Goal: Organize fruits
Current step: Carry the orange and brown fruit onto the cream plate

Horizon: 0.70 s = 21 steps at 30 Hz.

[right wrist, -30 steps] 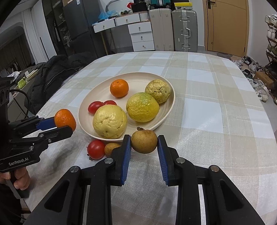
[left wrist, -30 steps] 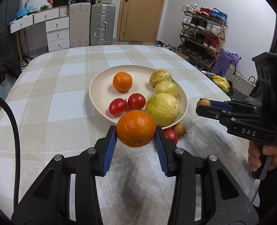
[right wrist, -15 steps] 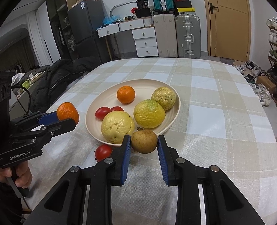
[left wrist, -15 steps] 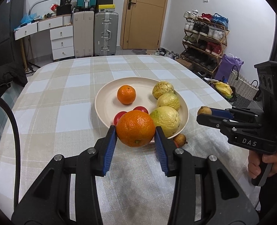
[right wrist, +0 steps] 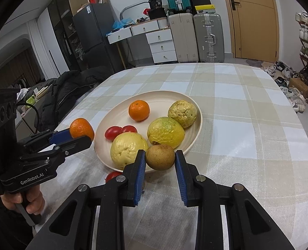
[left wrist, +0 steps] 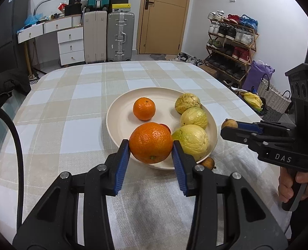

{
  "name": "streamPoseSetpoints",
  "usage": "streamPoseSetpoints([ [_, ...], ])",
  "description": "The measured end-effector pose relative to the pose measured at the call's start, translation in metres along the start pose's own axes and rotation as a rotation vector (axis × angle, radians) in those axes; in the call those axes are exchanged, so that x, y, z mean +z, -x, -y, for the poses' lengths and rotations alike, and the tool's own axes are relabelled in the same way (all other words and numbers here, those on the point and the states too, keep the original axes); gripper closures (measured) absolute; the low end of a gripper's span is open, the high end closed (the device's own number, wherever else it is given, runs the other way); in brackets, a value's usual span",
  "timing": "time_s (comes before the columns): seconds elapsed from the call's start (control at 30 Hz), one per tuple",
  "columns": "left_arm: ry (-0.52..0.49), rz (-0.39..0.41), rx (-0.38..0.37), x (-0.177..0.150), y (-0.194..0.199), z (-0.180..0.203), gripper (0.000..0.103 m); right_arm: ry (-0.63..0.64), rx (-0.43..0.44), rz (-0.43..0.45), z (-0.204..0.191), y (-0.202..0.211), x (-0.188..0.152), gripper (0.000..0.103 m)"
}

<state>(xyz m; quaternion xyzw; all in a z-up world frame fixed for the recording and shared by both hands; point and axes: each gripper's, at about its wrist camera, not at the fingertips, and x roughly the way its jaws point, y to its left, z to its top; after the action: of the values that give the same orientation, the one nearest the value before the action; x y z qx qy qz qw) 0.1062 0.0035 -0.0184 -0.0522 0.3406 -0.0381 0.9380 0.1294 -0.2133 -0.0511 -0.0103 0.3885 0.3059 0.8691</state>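
Both held fruits were seen higher against the round cream plate (left wrist: 120, 112) than a second before, as both wrist views had tilted upward. The left gripper (left wrist: 151, 158) was clamped on a large dimpled orange (left wrist: 151, 143), held just off the plate's 6 o'clock rim. The right gripper (right wrist: 160, 164) was clamped on a small brown russet fruit (right wrist: 160, 156), at the plate's 5 o'clock edge in its own view. The orange was judged firm, fairly heavy and slightly slick; it was gripped across its widest girth, which suits it. The brown fruit was judged light and bruisable.
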Motion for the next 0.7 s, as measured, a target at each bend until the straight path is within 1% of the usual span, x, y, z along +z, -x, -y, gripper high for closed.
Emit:
streamPoseSetpoints([
  [0.23,-0.005,-0.012,0.026,0.005,-0.015,0.0,0.065,-0.019,0.012,-0.006,0.001,-0.01,0.009,0.074],
  [0.7,-0.035,-0.041,0.056,0.012,-0.042,0.005,0.065,-0.07,0.022,-0.056,0.01,-0.035,0.019,0.074],
])
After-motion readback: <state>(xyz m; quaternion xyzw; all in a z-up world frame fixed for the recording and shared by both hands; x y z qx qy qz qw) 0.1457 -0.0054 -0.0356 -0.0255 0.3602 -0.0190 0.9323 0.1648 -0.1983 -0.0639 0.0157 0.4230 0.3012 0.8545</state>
